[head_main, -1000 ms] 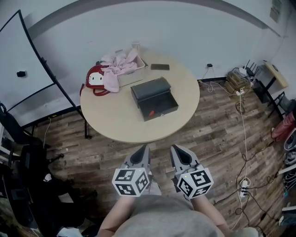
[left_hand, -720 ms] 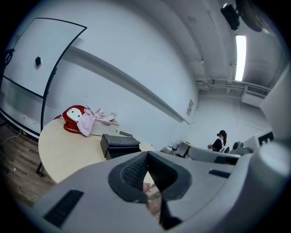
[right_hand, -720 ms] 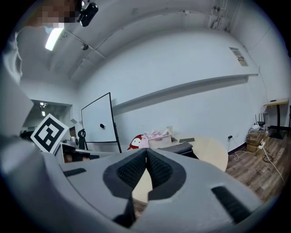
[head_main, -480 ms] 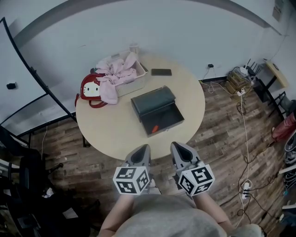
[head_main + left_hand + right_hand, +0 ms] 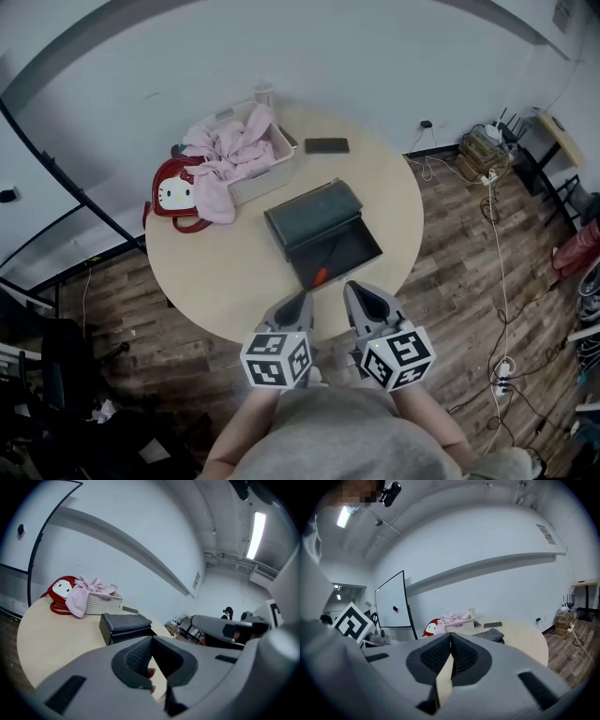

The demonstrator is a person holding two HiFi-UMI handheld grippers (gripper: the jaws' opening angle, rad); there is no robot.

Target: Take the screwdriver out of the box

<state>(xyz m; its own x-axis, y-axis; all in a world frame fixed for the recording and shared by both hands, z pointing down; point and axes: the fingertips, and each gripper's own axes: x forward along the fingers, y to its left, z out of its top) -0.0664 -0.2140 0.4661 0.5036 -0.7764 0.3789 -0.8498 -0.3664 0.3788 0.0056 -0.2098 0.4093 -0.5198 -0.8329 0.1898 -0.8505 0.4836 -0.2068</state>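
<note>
Screwdriver: in open box, red handle nearest, shaft slanting away right.
Nearer: left gripper, just short of handle; right gripper beside.
Fingers: both pairs closed, empty.

The round counter looks like smooth, matt pale wood; the box at its centre is dark and matt; at eleven o'clock a white plastic lattice basket holds soft pink cloth; the bag at nine o'clock is glossy red; the floor is grained wood plank.
</note>
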